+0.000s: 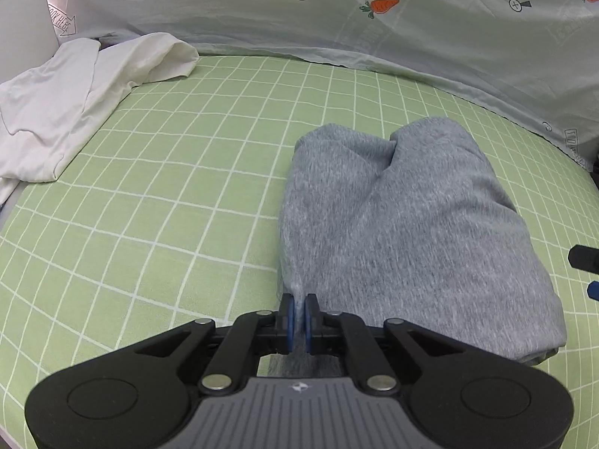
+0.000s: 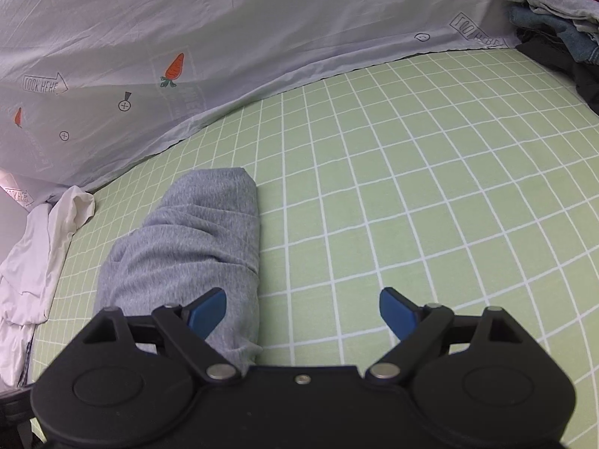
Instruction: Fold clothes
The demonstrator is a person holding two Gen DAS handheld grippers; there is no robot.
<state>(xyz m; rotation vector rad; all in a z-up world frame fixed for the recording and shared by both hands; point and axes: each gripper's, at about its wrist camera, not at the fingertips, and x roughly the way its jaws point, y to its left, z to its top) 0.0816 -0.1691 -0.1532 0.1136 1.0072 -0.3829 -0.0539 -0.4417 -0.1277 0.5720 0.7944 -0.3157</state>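
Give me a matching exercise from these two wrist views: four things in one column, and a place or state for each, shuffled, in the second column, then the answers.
Things:
1. left tool
2. right tool
3. white garment
4. pile of dark clothes

Places or states:
A. heaped at the far right corner of the green checked sheet
B. open, pads apart, holding nothing
C. crumpled at the sheet's left edge
D. shut on the near edge of the grey garment

Pairs: 1-D, 2-B, 3-C, 4-A
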